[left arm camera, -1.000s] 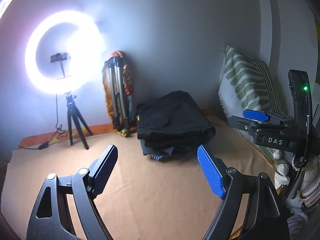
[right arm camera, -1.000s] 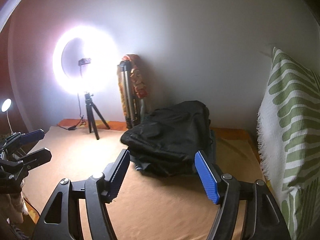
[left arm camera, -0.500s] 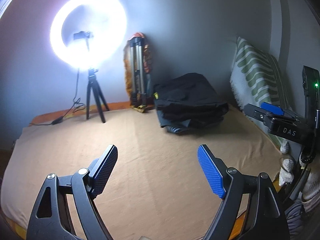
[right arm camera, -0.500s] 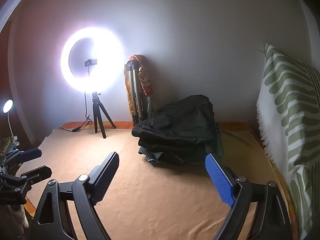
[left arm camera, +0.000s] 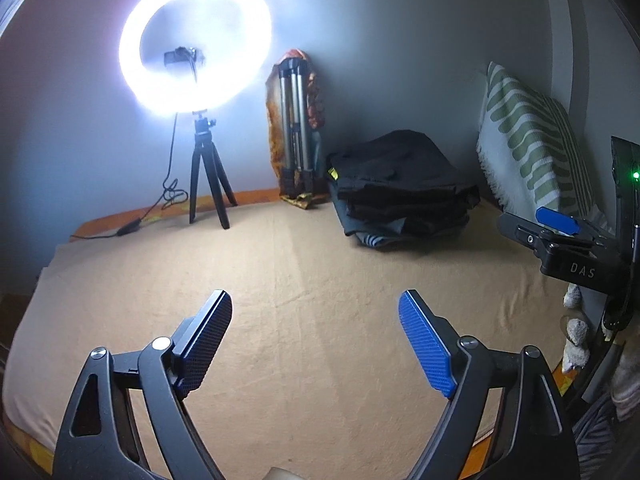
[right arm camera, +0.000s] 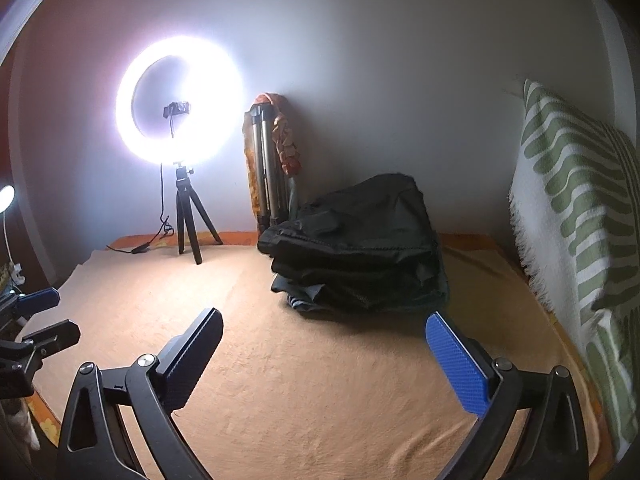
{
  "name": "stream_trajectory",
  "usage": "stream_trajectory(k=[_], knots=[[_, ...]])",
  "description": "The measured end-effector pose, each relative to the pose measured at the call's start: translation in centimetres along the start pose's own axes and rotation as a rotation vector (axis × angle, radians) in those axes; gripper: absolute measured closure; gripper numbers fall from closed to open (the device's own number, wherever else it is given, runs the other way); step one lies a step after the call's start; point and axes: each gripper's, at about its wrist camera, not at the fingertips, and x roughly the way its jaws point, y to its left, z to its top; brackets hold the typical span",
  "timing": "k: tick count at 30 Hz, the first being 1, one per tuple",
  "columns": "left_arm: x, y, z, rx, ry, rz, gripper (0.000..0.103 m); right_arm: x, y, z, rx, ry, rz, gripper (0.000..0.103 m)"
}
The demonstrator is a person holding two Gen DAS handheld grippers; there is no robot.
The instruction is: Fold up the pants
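A stack of folded dark pants lies at the back of the tan bed cover, near the wall. My left gripper hovers open over bare cover, well short of the stack, with nothing between its fingers. My right gripper is closer to the stack, just in front of it; its jaws are opening wide and hold nothing. Each gripper shows at the edge of the other's view: the right gripper and the left gripper.
A lit ring light on a small black tripod stands at the back left, its cable trailing left. A folded tripod with an orange cloth leans on the wall. A green-striped pillow lines the right side.
Both grippers have sunk toward the bed, and more of the cover shows in front of them. The right jaws have spread wider. The stack of pants has not moved.
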Motion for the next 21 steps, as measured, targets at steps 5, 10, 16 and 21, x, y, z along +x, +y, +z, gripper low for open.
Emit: stream_trajectory(k=[5,10,16,21], knots=[[0.6,0.2,-0.3,-0.007,0.004,0.005,0.017,1.2,0.1,-0.4,0.019,0.023,0.013,0.000],[1.1,0.2,-0.4,-0.025,0.018,0.003,0.017,1.5,0.5,-0.5,0.011,0.030,0.021,0.000],[1.6,0.3,-0.7,-0.060,0.043,-0.003,0.017,1.5,0.7,-0.6,-0.002,0.032,0.026,0.000],[1.7,0.4,-1.0,-0.070,0.054,0.000,0.017,1.2,0.5,-0.5,0.018,0.025,0.024,0.000]])
